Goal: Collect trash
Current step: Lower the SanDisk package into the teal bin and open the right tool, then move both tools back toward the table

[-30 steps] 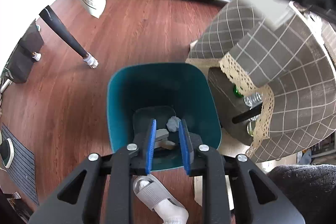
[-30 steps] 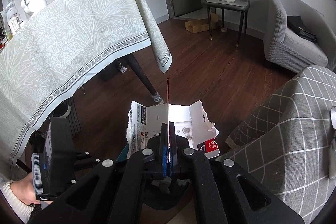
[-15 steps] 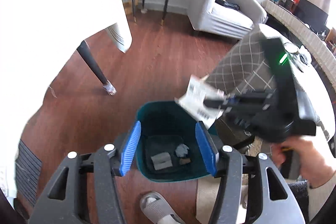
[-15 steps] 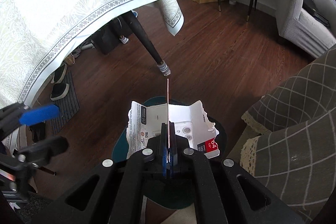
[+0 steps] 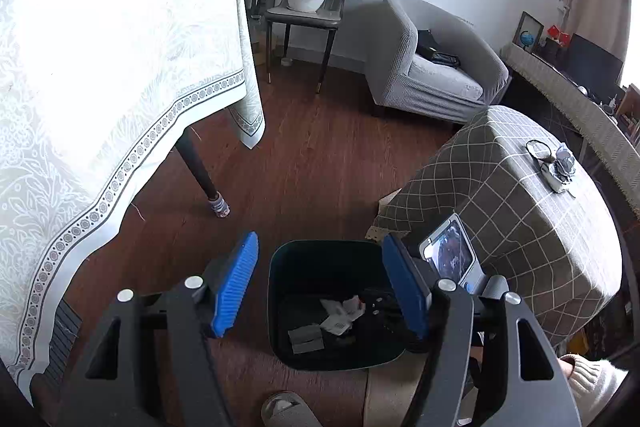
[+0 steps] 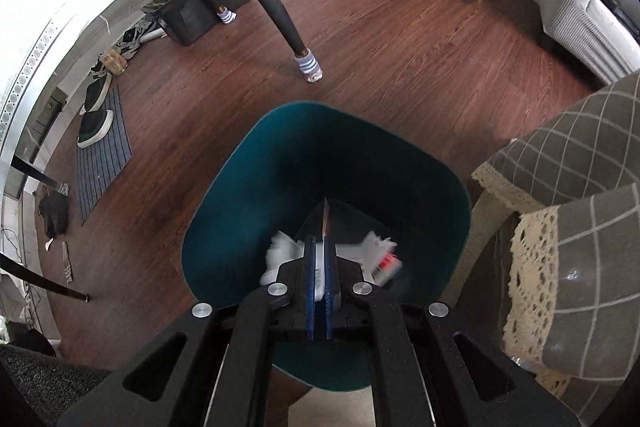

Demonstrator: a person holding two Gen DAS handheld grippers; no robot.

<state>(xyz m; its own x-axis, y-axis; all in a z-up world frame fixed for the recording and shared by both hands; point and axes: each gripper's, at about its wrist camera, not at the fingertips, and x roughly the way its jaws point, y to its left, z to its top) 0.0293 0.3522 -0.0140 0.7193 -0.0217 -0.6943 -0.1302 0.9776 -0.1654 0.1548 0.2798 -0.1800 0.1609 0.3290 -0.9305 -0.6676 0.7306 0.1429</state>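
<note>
A teal trash bin (image 5: pixel 280 291) stands on the wood floor; it also shows in the right wrist view (image 6: pixel 248 195). Paper scraps (image 5: pixel 306 337) lie at its bottom. My left gripper (image 5: pixel 320 283) is open and empty, held high above the bin. My right gripper (image 6: pixel 319 251) is shut on a torn white cardboard package (image 6: pixel 280 251) with a red label, held low over the bin's mouth. The package is blurred. The right gripper's body shows in the left wrist view (image 5: pixel 448 259) at the bin's right edge. Crumpled trash (image 5: pixel 560 167) lies on the checked table.
A table with a pale patterned cloth (image 5: pixel 100 87) stands left, its dark leg (image 6: pixel 276 7) near the bin. A low table with grey checked cloth (image 5: pixel 520 219) stands right. A grey armchair (image 5: pixel 432 67) and a chair with a plant (image 5: pixel 312 3) are behind. Shoes and a mat (image 6: pixel 100 131) lie left.
My left gripper opened wide and rose away from the bin. My right gripper carried the package from beside the table down to the bin's mouth.
</note>
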